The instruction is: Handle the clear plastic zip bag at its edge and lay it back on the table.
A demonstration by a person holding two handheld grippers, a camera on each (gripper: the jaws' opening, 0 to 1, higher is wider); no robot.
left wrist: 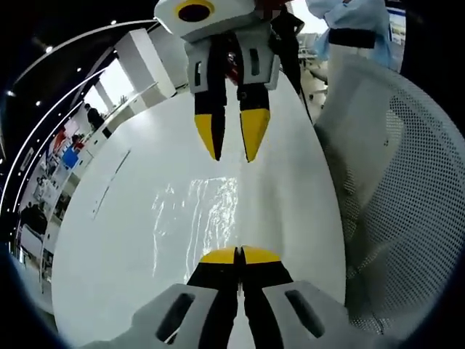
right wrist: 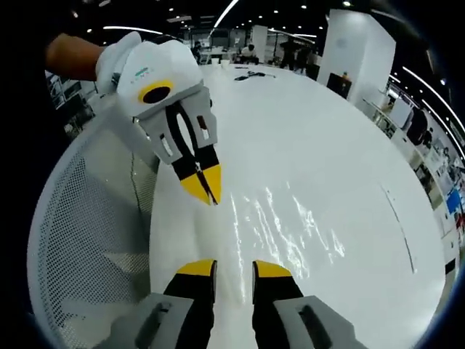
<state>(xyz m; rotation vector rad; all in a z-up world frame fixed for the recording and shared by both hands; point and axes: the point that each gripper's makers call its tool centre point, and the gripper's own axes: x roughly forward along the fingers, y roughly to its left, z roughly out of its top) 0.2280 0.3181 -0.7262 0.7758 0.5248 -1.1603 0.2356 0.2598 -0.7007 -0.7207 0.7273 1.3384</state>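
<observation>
We see the bag (left wrist: 195,218) lying flat on the white counter (left wrist: 109,240), betw. both grippers. L gripper (left wrist: 239,255): fingers pressed together at bag's near edge, apparently pinching it. R gripper (right wrist: 234,270): fingers spread, just over bag's opposite edge; mesh chair (right wrist: 87,240) beside counter.

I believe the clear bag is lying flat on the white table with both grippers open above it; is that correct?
Not quite: the left gripper is shut, its yellow fingers pressed together in the left gripper view. The right gripper is open, and the bag lies flat on the white table.
</observation>
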